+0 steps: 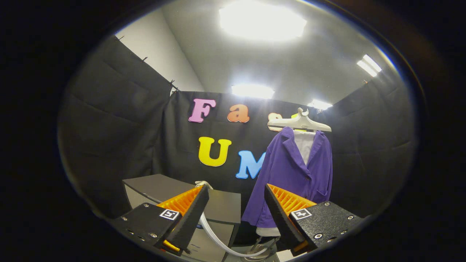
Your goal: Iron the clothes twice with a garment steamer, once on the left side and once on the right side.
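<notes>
The tongs (236,209) stand released at the bottom of the frame, their ribbed wedge-shaped fingers spread wide with nothing between them. Beyond the right finger, right of centre, a smooth purple jacket (291,174) hangs over a white shirt (304,143) on a pale, curved plastic hanger (300,123). A glossy white hose (218,240) curves low between the fingers, running from a grey, flat-topped boxy cabinet (218,207) behind the left finger toward a round stand base (256,254).
</notes>
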Available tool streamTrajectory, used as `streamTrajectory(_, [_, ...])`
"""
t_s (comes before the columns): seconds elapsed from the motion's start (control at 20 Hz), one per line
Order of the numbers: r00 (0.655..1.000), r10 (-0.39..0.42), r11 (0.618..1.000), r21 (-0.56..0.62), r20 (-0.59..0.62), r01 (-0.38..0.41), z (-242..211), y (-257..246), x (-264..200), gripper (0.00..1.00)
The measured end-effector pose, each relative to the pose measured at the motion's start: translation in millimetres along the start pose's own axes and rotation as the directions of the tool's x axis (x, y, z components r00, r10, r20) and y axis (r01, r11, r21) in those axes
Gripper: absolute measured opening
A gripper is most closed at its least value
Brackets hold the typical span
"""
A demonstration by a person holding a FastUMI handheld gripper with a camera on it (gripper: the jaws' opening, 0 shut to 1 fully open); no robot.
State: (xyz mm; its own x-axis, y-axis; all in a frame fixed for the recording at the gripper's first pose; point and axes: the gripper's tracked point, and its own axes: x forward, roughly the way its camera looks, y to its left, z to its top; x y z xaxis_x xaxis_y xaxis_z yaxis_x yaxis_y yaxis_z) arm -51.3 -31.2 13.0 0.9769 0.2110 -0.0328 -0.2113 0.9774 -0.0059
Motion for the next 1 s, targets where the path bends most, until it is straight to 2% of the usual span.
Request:
streamTrajectory(0.35, [0.986, 0.166, 0.986, 0.021, -0.006, -0.166, -2, -15, -40, 0.95])
streamTrajectory(0.5, [0.984, 0.174, 0.984, 0.034, -0.033, -0.173, -6, -30, -45, 0.95])
streamTrajectory(0.7, [0.972, 0.233, 0.970, 0.075, -0.025, -0.231, -1, -22, -26, 0.95])
streamTrajectory(0.85, [0.977, 0.210, 0.978, 0.024, -0.040, -0.209, -3, -31, 6, 0.95])
streamTrajectory(1.0, [0.974, 0.212, 0.977, 0.042, -0.077, -0.209, -8, -21, 36, 0.95])
